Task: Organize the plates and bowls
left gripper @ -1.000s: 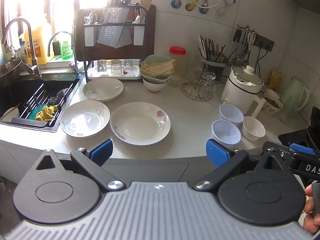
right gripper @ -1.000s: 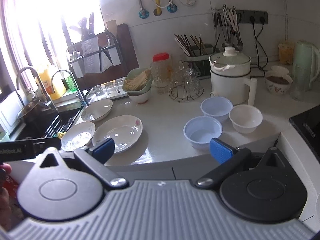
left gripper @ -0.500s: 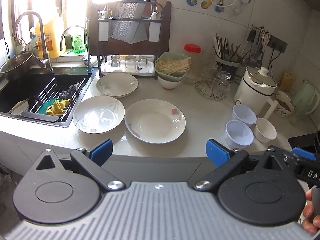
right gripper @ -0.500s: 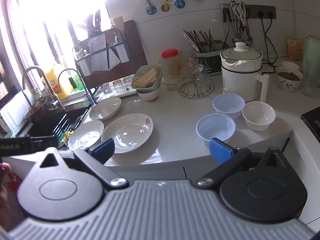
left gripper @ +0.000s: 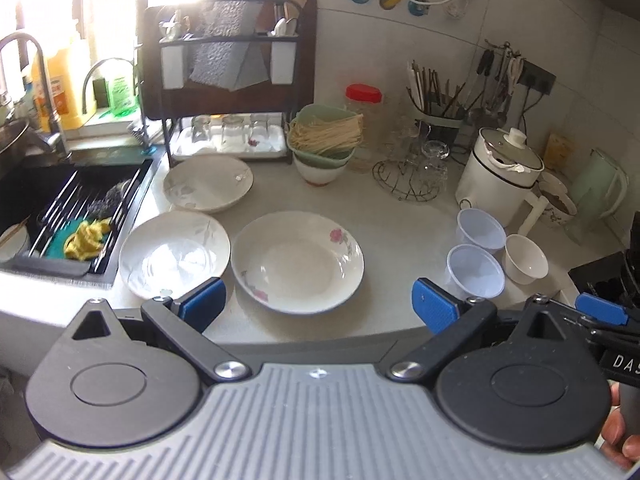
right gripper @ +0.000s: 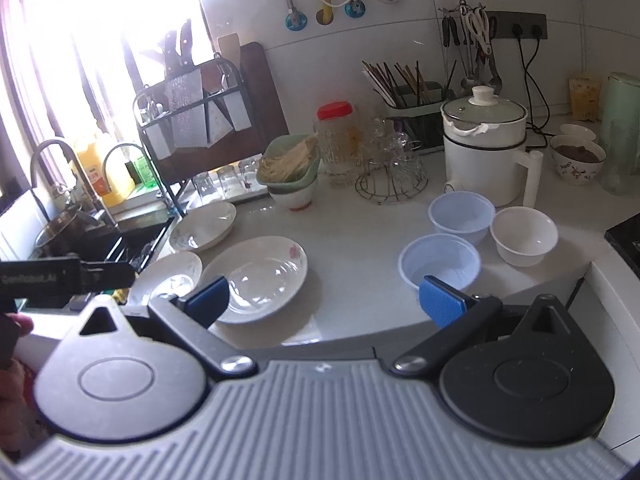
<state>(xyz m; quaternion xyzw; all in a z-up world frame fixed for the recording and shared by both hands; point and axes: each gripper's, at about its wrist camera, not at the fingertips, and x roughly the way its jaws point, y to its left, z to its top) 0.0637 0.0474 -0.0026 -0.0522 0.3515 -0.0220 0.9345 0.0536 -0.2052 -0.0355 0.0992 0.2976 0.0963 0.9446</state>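
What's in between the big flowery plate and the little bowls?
Nothing: only bare counter lies between the flowery plate and the three small bowls, clearest in the left wrist view.

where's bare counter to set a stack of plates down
Widest bare patch: between the flowered plate and the two blue bowls, in front of the wire rack. The sink side is crowded with three plates nearly touching; the right end is packed around the white pot.
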